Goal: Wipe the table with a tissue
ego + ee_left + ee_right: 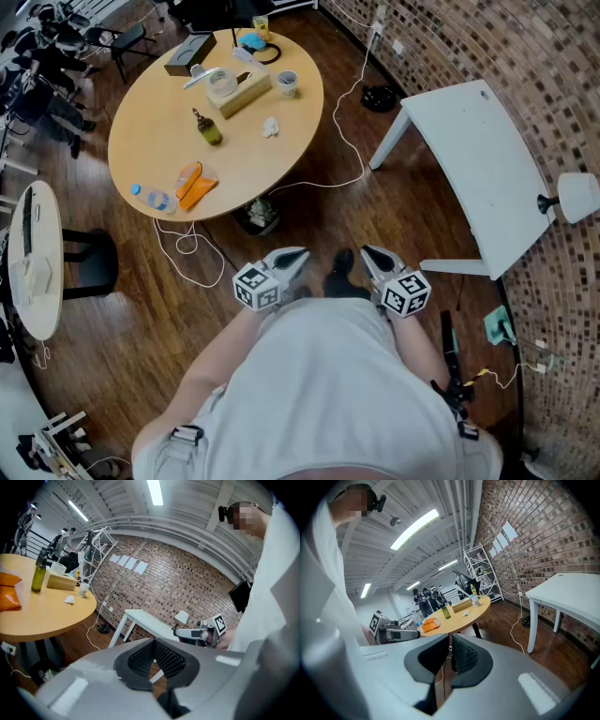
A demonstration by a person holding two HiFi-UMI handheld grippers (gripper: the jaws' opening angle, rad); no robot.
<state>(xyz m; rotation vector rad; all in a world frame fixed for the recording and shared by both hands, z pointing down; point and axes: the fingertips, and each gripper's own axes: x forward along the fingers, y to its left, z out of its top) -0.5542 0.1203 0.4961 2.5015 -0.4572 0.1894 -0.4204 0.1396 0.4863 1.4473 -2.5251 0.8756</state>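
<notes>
I am holding both grippers low at my waist, well apart from the round, smooth wooden counter (141, 131). The jaws of my left gripper (297, 256) are pressing together on nothing, their black ribbed pads meeting at the tips. The jaws of my right gripper (367, 253) are standing just as narrow and are also empty. Both grippers are tipping slightly down and angling inward toward each other.

The tissue (271, 127) is lying as a small, white, crumpled wad near the counter's edge facing the white table (487, 159). It is sitting between the olive-green bottle (208, 128) and that edge, near the pale wooden box (246, 94). It is lumpy, and I cannot tell any long axis or direction. A glossy orange packet (194, 185) is resting by the near edge.
</notes>
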